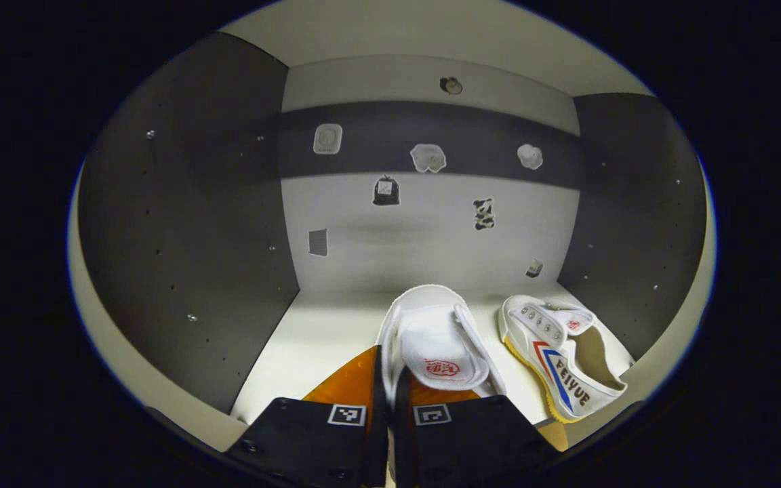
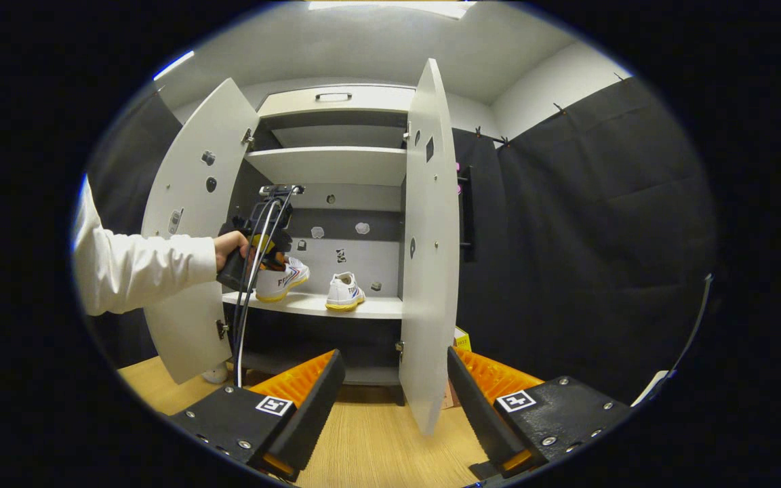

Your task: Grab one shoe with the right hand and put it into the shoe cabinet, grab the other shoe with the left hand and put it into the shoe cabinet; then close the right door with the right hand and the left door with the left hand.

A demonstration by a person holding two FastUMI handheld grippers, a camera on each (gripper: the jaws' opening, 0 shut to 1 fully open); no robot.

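Holding the second white canvas shoe with a yellow sole (image 1: pixel 434 349) by its heel edge, the left gripper (image 1: pixel 385 379) was deep inside the tall white shoe cabinet (image 2: pixel 326 159). Its two fingers were pinched tight on the shoe, with almost no gap between them. The step in hand looked like setting this shoe down on the pale shelf (image 1: pixel 309 339). In the right gripper view, the shoe seemed to sit on the shelf or just above it; I could not tell which. The next move would likely be to let go and pull back, then shut the doors.

The first white canvas shoe with red and blue stripes (image 1: pixel 563 362) lay tipped on its side on the same shelf, near the held one but not touching it.

The right gripper (image 2: pixel 390 393) waited outside the cabinet with its fingers wide apart, holding nothing. The right white door (image 2: pixel 431 237) and the left white door (image 2: pixel 194 224) both stood open. A hand in a white sleeve (image 2: pixel 139 268) held the left gripper.
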